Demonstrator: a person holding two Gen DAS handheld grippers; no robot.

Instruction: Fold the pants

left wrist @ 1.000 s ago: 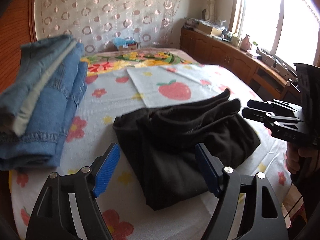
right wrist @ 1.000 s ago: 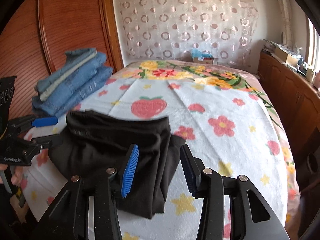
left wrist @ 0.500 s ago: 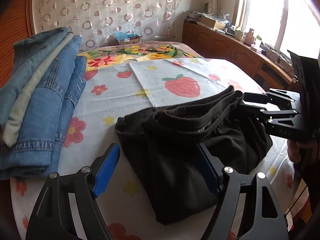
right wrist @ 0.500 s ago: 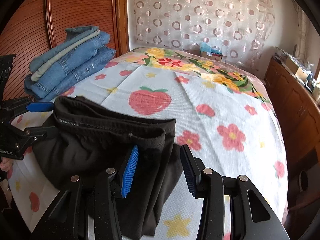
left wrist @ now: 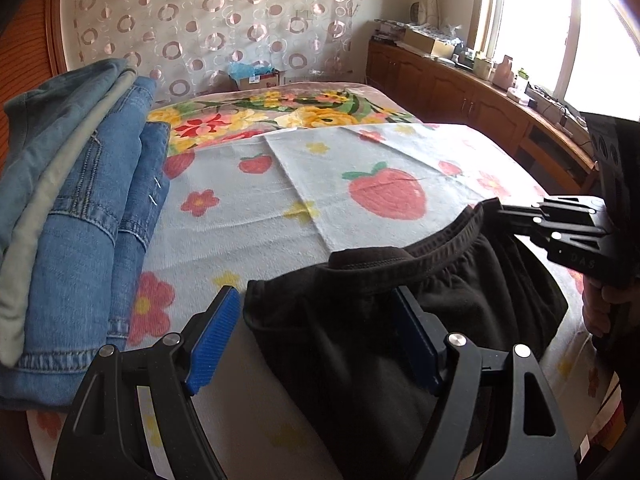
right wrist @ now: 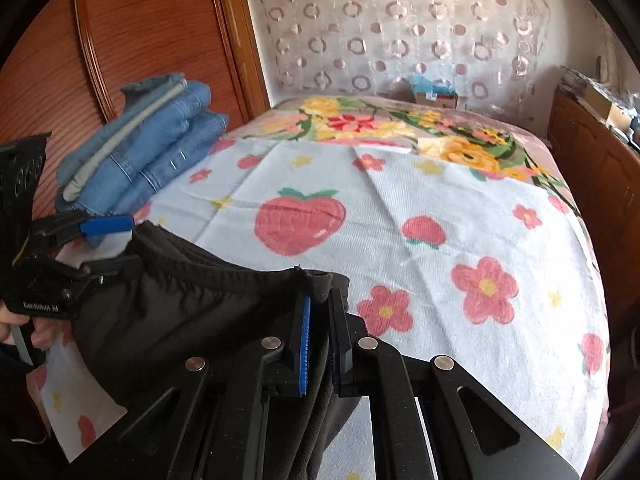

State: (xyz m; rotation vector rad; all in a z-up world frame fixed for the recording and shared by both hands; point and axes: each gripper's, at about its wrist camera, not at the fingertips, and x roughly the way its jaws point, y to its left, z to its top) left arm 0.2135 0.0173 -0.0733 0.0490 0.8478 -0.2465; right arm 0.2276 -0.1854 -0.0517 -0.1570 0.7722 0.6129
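Black pants (left wrist: 384, 320) lie bunched on the near part of the bed, waistband facing the far side. My left gripper (left wrist: 320, 328) is open, its jaws wide on either side of the pants' left waistband corner, with cloth between them. It also shows at the left of the right wrist view (right wrist: 108, 244), still open. My right gripper (right wrist: 318, 320) is shut on the pants' right waistband corner (right wrist: 316, 280). It shows at the right of the left wrist view (left wrist: 504, 216), clamped on the waistband. The pants (right wrist: 180, 320) span between both grippers.
A stack of folded blue jeans (left wrist: 76, 208) lies at the bed's left, against a wooden headboard (right wrist: 140, 40). The bed (right wrist: 440, 200) has a light strawberry-and-flower sheet. Wooden cabinets (left wrist: 460, 88) with clutter run along the right under a window.
My right gripper has closed on the waistband corner. My left gripper has moved forward so the other corner lies between its open jaws.
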